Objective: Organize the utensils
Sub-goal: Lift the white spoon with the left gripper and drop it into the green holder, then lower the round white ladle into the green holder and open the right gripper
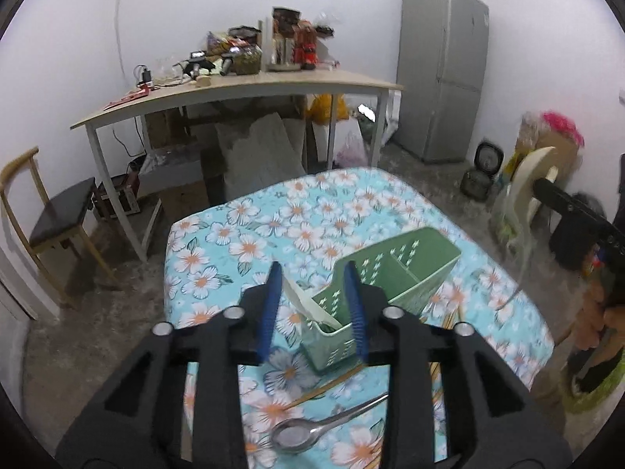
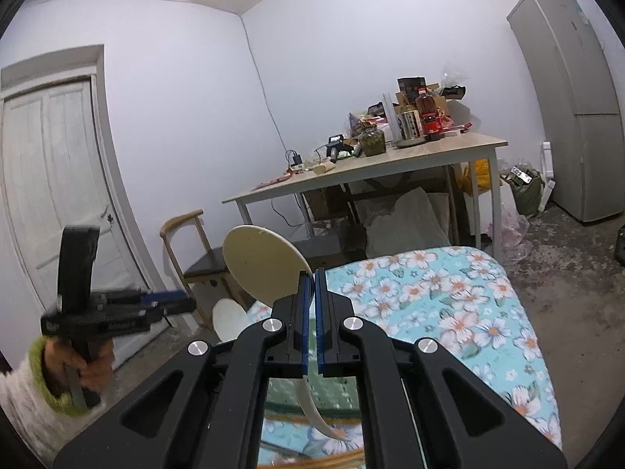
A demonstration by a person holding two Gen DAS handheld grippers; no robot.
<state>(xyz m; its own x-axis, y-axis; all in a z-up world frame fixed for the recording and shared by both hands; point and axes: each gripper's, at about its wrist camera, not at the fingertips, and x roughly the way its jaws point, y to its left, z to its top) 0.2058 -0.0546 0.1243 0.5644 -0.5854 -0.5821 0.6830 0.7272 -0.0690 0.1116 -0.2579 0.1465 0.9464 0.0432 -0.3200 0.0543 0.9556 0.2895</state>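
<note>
A green slotted utensil holder [image 1: 398, 273] lies on the floral tablecloth [image 1: 273, 219]. My left gripper [image 1: 312, 269] hovers over its near end, open. A cream spoon [image 1: 300, 297] leans out of the holder's near compartment, between the pads but not pressed by them. A metal spoon [image 1: 312, 430] and wooden chopsticks [image 1: 324, 389] lie on the cloth under this gripper. My right gripper [image 2: 312, 273] is shut on a second cream spoon [image 2: 261, 262], bowl up, handle curving down over the holder [image 2: 332, 391]. The left gripper [image 2: 172, 297] shows at the left of that view.
A wooden desk [image 1: 234, 90] piled with bottles and jars stands behind the table. A chair [image 1: 58, 219] is at the left, a grey fridge [image 1: 441, 78] at the right. A white door [image 2: 50, 195] is at the far left. A hand in a white and green sleeve [image 2: 39, 383] holds the left gripper.
</note>
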